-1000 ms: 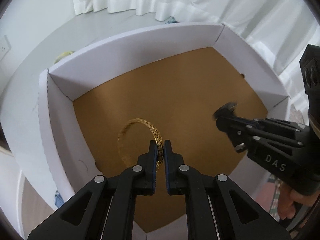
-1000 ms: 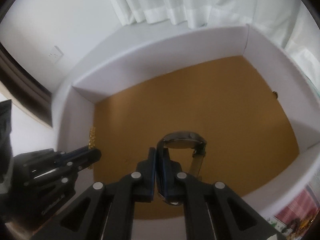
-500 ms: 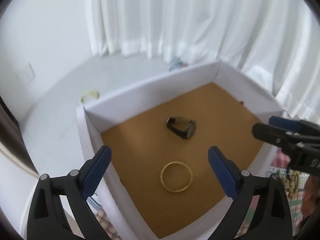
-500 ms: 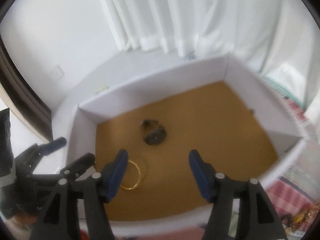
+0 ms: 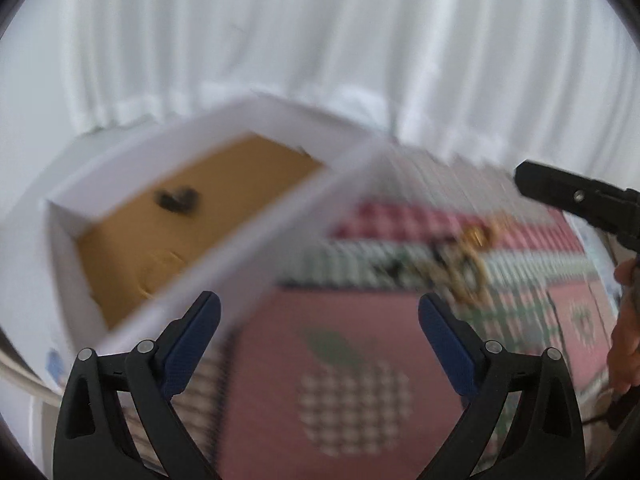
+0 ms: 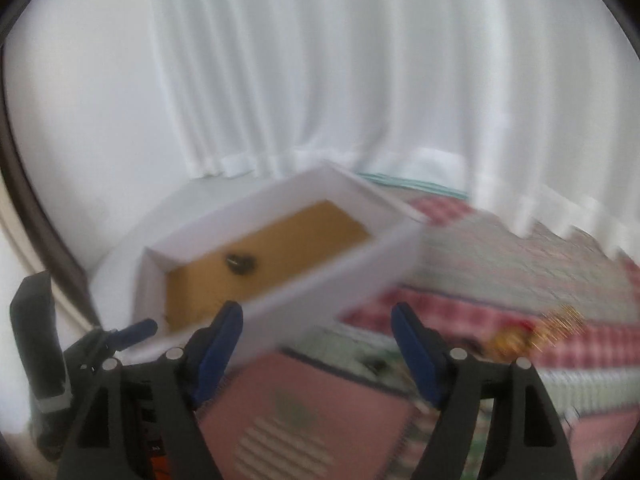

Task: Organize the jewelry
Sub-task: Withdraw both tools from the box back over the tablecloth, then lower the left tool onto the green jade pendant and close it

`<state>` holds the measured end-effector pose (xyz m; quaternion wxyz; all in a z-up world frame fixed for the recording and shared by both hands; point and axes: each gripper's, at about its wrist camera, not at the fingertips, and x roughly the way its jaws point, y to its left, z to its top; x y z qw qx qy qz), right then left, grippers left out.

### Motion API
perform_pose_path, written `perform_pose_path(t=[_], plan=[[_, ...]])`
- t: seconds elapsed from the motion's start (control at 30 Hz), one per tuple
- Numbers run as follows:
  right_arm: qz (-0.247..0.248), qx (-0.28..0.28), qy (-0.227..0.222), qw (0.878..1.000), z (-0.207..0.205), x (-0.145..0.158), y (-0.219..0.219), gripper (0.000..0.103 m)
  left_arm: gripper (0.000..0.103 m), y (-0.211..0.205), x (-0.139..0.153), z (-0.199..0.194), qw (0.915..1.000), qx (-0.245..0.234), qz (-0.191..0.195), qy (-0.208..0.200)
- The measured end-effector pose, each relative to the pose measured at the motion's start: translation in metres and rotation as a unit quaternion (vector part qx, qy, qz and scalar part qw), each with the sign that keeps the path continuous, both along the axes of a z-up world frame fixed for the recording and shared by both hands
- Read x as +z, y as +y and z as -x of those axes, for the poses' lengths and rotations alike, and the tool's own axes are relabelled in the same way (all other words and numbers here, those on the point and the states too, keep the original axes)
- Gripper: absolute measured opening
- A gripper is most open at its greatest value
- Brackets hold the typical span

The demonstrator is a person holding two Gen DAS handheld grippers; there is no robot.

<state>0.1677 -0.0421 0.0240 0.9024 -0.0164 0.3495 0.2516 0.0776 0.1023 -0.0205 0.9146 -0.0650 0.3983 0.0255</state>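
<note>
A white-walled box [image 5: 256,220] with a brown floor holds a dark watch [image 5: 176,198] and a gold bangle [image 5: 160,268]. The box [image 6: 320,280] and the watch [image 6: 240,262] also show in the right wrist view. My left gripper [image 5: 320,336] is open and empty, above the patchwork cloth [image 5: 352,380] beside the box. My right gripper [image 6: 318,348] is open and empty, near the box's front wall. A blurred pile of gold jewelry [image 5: 464,260] lies on the cloth to the right; it also shows in the right wrist view [image 6: 536,334].
White curtains [image 6: 360,80] hang behind the table. The patchwork cloth [image 6: 500,260] covers the surface right of the box. The right gripper's tip [image 5: 572,196] shows at the left view's right edge, and the left gripper [image 6: 100,344] at the right view's lower left.
Both grippers opened, dropping the bangle and the watch into the box, then pulled back and swung right towards the cloth. Both views are now blurred by motion.
</note>
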Motion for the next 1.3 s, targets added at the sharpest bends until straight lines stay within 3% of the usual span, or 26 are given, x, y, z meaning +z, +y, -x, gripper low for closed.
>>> perform_pose_path(t=[0.23, 0.4, 0.53, 0.83, 1.1, 1.3], plan=[[0.04, -0.111, 0.053, 0.992, 0.037, -0.065, -0.091, 0.078, 0.1, -0.057, -0.039, 0.007, 0.9961, -0.058, -0.052, 0.041], [0.024, -0.133, 0.093, 0.986, 0.048, -0.096, -0.116, 0.078, 0.1, -0.071, -0.048, 0.005, 0.9958, -0.066, -0.043, 0.047], [0.034, -0.124, 0.077, 0.989, 0.047, -0.095, -0.105, 0.078, 0.1, -0.077, -0.048, 0.005, 0.9943, -0.057, -0.082, 0.039], [0.048, -0.108, 0.056, 0.991, 0.047, -0.09, -0.092, 0.078, 0.1, -0.076, -0.048, 0.002, 0.9943, -0.053, -0.084, 0.039], [0.055, -0.105, 0.058, 0.991, 0.047, -0.093, -0.089, 0.078, 0.1, -0.069, -0.052, -0.002, 0.9952, -0.046, -0.074, 0.043], [0.054, -0.102, 0.059, 0.992, 0.043, -0.096, -0.089, 0.078, 0.1, -0.048, -0.057, -0.017, 0.9976, -0.041, -0.035, 0.043]])
